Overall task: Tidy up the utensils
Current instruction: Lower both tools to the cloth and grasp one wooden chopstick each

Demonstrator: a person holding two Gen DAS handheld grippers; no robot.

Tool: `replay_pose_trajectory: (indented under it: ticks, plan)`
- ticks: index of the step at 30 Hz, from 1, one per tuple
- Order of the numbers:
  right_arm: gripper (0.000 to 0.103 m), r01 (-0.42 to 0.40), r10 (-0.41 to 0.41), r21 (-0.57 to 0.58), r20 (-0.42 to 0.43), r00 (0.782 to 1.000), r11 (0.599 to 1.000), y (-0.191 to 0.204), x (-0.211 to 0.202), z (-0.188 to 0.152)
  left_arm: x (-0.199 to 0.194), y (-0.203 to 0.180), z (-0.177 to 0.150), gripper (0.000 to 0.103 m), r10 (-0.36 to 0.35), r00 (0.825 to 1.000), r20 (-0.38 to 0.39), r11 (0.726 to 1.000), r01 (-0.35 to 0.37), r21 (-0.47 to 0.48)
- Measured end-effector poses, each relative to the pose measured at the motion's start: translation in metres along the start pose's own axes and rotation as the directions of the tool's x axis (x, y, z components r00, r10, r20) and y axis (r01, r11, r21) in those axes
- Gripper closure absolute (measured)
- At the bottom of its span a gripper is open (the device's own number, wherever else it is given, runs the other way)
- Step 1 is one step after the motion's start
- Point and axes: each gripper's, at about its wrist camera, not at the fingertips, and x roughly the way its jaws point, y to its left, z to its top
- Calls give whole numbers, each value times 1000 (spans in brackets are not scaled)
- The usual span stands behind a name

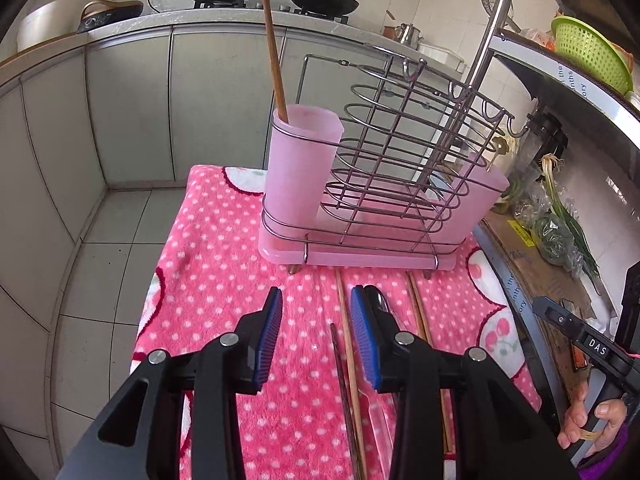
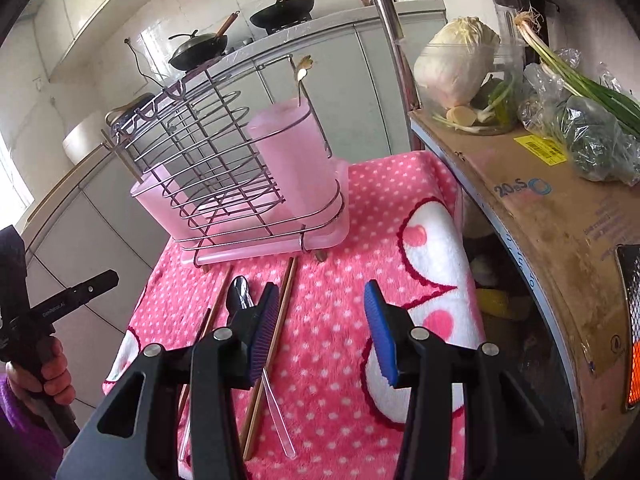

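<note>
Left hand-held gripper [image 1: 316, 312] apart, empty; right hand-held gripper [image 2: 322, 308] apart above chopsticks [image 2: 276, 340], spoon [image 2: 240, 292].

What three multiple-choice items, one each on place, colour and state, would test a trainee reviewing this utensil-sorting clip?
1. Where is the upright wooden chopstick?
A. in a pink cup of the wire utensil rack
B. on the stove
C. in a gripper

2. What colour is the cloth under the rack?
A. plain blue
B. pink with white dots
C. green

3. How is the left gripper?
A. shut on a spoon
B. shut on a chopstick
C. open, holding nothing

A: it stands in the cup. B: dotted pink cloth. C: its pads stand apart above the cloth.
</note>
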Motion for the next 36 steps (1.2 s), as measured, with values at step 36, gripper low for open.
replay_pose_trajectory:
  ticks: [36]
  plan:
    - [90, -62, 77, 54, -357, 931, 997, 22, 144, 4, 126, -5, 0, 98, -103, 944, -314, 990, 66, -127]
